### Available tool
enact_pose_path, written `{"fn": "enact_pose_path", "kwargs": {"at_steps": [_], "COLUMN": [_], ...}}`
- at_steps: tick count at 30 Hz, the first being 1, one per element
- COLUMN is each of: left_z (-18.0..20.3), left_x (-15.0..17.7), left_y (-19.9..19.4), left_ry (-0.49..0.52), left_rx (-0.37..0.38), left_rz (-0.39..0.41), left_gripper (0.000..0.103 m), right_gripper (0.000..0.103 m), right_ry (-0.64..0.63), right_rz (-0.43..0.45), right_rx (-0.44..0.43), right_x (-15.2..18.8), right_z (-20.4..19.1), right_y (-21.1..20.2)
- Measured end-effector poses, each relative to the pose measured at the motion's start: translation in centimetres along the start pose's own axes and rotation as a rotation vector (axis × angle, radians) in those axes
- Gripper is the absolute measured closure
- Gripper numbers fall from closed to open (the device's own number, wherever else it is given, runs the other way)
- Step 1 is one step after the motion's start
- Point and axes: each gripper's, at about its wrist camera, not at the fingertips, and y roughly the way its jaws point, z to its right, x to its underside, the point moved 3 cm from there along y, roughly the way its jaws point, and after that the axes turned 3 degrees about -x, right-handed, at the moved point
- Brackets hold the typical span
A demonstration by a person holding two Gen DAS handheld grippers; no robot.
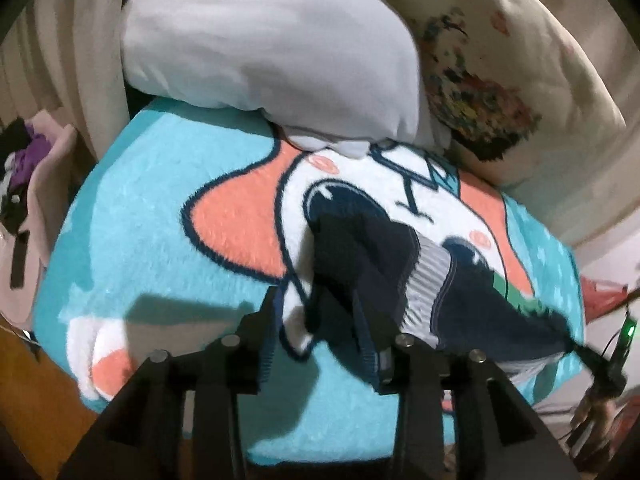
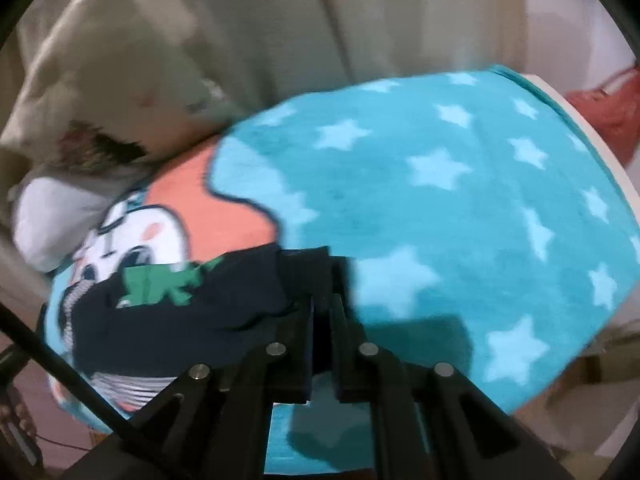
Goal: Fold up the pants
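Observation:
Small navy pants (image 1: 384, 248) with a grey striped band (image 1: 428, 280) lie crumpled on a turquoise cartoon blanket (image 1: 140, 220). My left gripper (image 1: 316, 304) points down over their left end. It is open, with a fold of navy cloth lying loose between the fingers. In the right wrist view the pants (image 2: 180, 320) show a green print (image 2: 160, 284). My right gripper (image 2: 322, 304) is shut on their dark right edge. The left wrist view shows the right gripper (image 1: 592, 356) at the far right, with the cloth stretched towards it.
A white pillow (image 1: 260, 52) and a patterned cream pillow (image 1: 500, 80) rest at the head of the bed. A pink bag of clothes (image 1: 36, 184) stands beyond the left edge. The starred part of the blanket (image 2: 440, 200) ends at a white bed edge (image 2: 580, 140), with a red item (image 2: 612, 112) beyond.

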Motion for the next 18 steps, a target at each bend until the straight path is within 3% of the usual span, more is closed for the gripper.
{"fn": "enact_pose_path", "kwargs": {"at_steps": [3,7,11,12,13,15,18], "left_z": [0.0,0.5,2.6,3.2,3.8,4.9,5.5], "left_x": [-1.2,-3.0,-4.1,-4.1,-3.9,-3.3,-2.5], "left_y": [1.2,3.7,6.4,7.1,7.5,7.4,5.3], "left_ry": [-0.030,-0.064,0.015,0.039,0.058,0.114,0.153], "left_rx": [0.014,0.033,-0.001,-0.001,0.002,-0.047,-0.047], "left_rz": [-0.005,-0.044,-0.091,-0.121,-0.144,-0.178,-0.193], "left_gripper": [0.050,0.043,0.041,0.048,0.081,0.088,0.094], "right_gripper": [0.099,0.099,0.098,0.098,0.098,0.098,0.098], "right_ry": [0.015,-0.012,0.009,0.015,0.021,0.024,0.024], "right_rz": [-0.033,-0.061,-0.065,-0.064,-0.065,-0.064,-0.062], "right_rx": [0.010,0.030,0.019,0.015,0.013,0.014,0.015], "right_x": [0.4,1.1,1.0,0.9,0.8,0.7,0.5], "right_z": [0.8,0.6,0.8,0.9,1.0,0.9,0.9], "right_y": [0.6,1.3,1.6,1.6,1.6,1.5,1.3]}}
